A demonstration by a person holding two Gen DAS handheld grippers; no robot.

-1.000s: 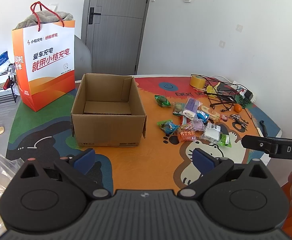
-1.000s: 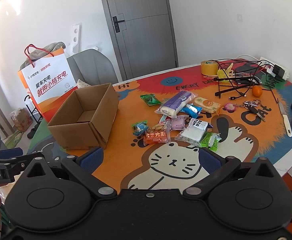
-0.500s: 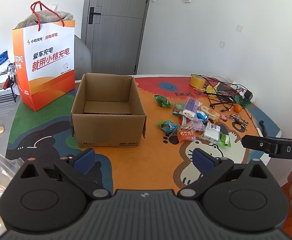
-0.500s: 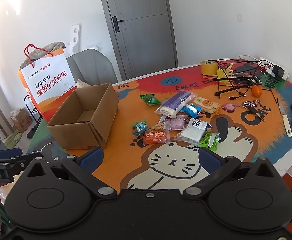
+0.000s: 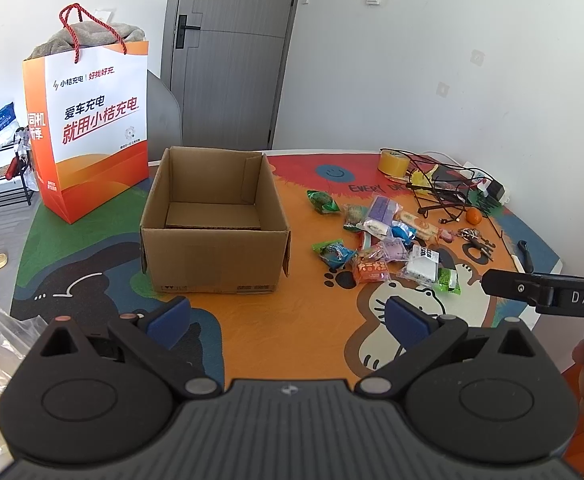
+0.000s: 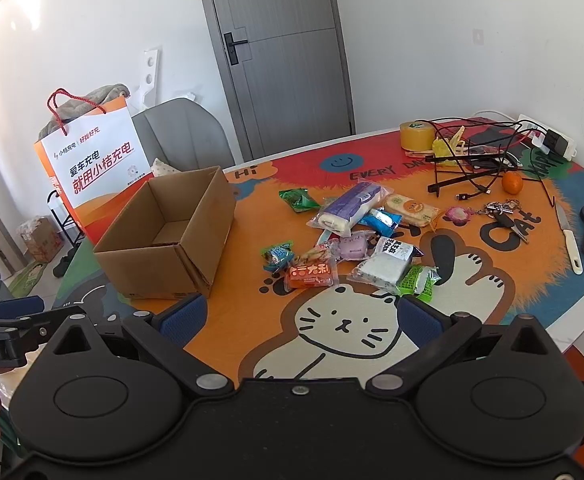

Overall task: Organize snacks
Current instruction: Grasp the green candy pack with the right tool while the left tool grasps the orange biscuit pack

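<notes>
Left wrist view: left gripper [image 5: 288,316] spread wide, holding nothing, just before the box [image 5: 214,220]; snacks [image 5: 379,244] piled right of box.

Right wrist view: right gripper [image 6: 301,316] likewise spread, empty; snacks [image 6: 351,240] right of box [image 6: 168,236], untouched.

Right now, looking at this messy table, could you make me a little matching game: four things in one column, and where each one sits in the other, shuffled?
Things:
1. cardboard box
2. tape roll
3. knife
4. orange snack packet

Places:
A. right edge of the table, beside a black tool
B. front of the snack pile, nearest the grippers
C. left of the snacks, open and empty
D. far side, by the tangled cables

Pairs: 1-C, 2-D, 3-A, 4-B
</notes>
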